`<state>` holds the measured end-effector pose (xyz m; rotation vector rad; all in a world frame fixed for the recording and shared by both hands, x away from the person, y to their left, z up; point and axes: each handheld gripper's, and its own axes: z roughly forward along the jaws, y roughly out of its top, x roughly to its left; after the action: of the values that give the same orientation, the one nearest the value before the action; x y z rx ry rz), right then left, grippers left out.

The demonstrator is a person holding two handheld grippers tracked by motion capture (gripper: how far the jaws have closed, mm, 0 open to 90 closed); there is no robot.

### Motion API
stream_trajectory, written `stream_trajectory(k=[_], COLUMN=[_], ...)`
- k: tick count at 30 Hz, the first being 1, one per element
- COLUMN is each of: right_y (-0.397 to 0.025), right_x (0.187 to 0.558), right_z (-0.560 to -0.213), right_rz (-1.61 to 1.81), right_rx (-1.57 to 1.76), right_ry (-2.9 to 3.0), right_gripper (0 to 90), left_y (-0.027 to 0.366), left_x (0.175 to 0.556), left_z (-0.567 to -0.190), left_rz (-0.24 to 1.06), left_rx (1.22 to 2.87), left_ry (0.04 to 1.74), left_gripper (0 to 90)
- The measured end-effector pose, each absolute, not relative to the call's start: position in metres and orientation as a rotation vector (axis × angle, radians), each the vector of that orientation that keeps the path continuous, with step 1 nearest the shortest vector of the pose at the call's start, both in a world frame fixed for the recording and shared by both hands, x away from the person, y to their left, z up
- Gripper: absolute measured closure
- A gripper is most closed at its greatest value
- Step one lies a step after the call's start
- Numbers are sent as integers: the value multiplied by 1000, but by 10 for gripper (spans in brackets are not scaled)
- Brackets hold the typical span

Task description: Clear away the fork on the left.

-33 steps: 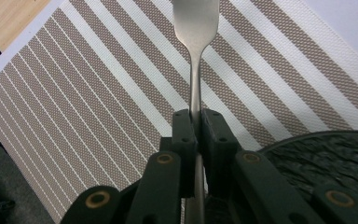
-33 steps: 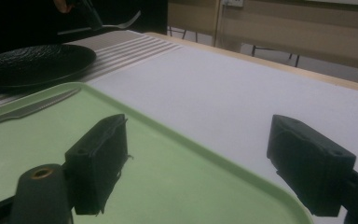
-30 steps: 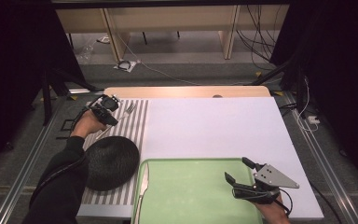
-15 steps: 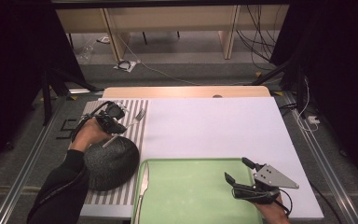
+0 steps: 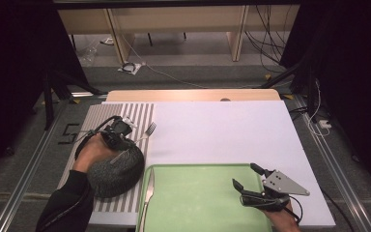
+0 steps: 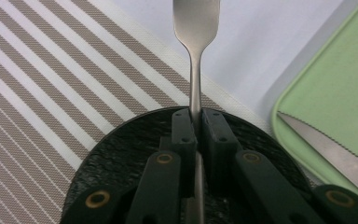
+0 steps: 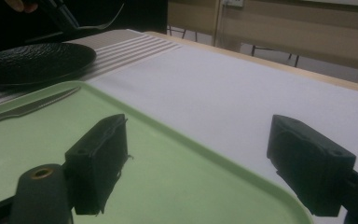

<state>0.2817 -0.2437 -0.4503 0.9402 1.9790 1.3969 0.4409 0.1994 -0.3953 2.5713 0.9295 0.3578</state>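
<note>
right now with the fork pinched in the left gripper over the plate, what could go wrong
The left gripper pinches only the fork's thin neck, so the fork could swivel or slip out onto the black plate. The knife lies on the green tray's left edge beside the plate; lowering carelessly could knock it.

A lab or recording studio set up to imitate a dining table. The white surface (image 5: 222, 130) stands between black curtains (image 5: 19, 72) on either side, on a grey carpeted floor (image 5: 193, 77) crossed by loose cables (image 5: 265, 38). Metal rails (image 5: 26, 169) run along the floor beside it. Pale wooden furniture legs (image 5: 116, 38) stand behind. The home-like items are a striped placemat (image 5: 140, 113), a black plate (image 5: 118, 171), a green tray (image 5: 198, 198) and a knife (image 5: 147, 193).
</note>
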Motion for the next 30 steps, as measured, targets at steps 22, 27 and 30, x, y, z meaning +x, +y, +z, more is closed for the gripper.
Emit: stream_trajectory(k=[22,27,30], right_y=[-243,-243,-243], right_x=[281,280,280], right_z=[-450,-450,-449], right_rz=[1389,1397,1384], right_rx=[928,922,929], right_ry=[1982,1976,1984], right_gripper=[211,211,211], left_y=[186,177,173], left_x=[402,392,387], left_z=[-399,-400,-401], left_rz=[325,331,327], left_rx=[2587,2619,2632], left_ry=[894,883,873], left_gripper=[840,839,839])
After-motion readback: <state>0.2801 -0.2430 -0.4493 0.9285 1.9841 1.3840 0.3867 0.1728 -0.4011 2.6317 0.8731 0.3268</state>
